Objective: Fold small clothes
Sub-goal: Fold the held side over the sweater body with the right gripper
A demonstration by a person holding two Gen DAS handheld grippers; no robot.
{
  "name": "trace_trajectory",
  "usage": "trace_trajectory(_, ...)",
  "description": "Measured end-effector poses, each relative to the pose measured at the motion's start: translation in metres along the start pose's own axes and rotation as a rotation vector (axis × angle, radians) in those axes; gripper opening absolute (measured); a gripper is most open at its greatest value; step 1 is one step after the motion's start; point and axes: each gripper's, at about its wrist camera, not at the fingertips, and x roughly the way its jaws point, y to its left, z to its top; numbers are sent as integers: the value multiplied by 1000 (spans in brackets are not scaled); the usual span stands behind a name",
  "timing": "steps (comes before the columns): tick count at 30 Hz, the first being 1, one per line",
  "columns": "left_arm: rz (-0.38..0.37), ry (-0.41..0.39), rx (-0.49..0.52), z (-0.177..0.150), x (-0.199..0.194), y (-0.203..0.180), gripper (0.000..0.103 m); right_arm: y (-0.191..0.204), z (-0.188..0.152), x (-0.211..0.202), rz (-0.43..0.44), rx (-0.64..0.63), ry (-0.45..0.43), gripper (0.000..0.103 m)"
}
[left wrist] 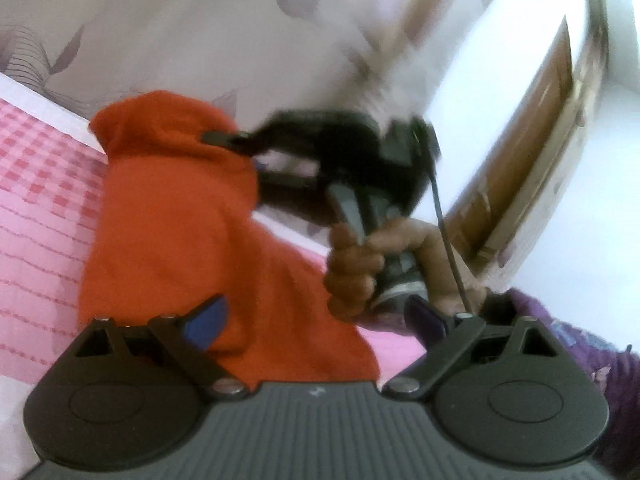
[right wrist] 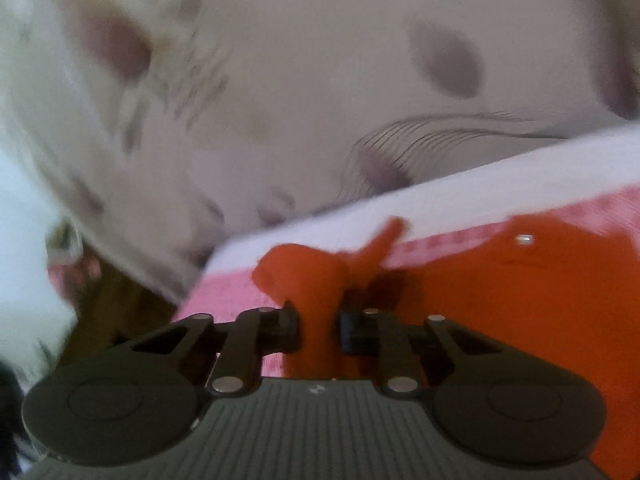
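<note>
One orange garment [left wrist: 168, 216] on one pink checked bedspread [left wrist: 36, 184], right gripper [right wrist: 319, 326] clamped on a fold at twelve o'clock, left gripper [left wrist: 316, 320] spread wide, holding nothing, one hand [left wrist: 356, 268] at three o'clock.

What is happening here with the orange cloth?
A person holds a gripper in each hand, over a pink bed cover. The right gripper is shut on a bunched bit of the orange cloth and lifts it. The left gripper is open, wide, close to the cloth but not gripping it. The cloth is not yet folded.
</note>
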Motion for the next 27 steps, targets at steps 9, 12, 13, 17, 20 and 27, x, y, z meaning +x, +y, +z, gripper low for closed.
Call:
trace_trajectory(9, -33, 37, 53, -7, 10, -18, 96, -48, 4, -67, 51, 67, -43, 32)
trace_trajectory(12, -37, 18, 1, -5, 7, -9, 96, -33, 2, -52, 79, 8, -3, 87)
trace_trajectory(13, -35, 14, -13, -6, 6, -7, 96, -31, 3, -41, 73, 9, 21, 85)
trace_trajectory(17, -33, 28, -45, -8, 3, -3, 96, -27, 0, -5, 34, -13, 94, 85)
trace_trajectory(20, -39, 27, -53, -7, 3, -4, 96, -24, -5, 17, 32, -29, 136, 85)
trace_trajectory(27, -50, -24, -21, -2, -1, -10, 96, 2, -21, 35, -28, -141, 149, 20)
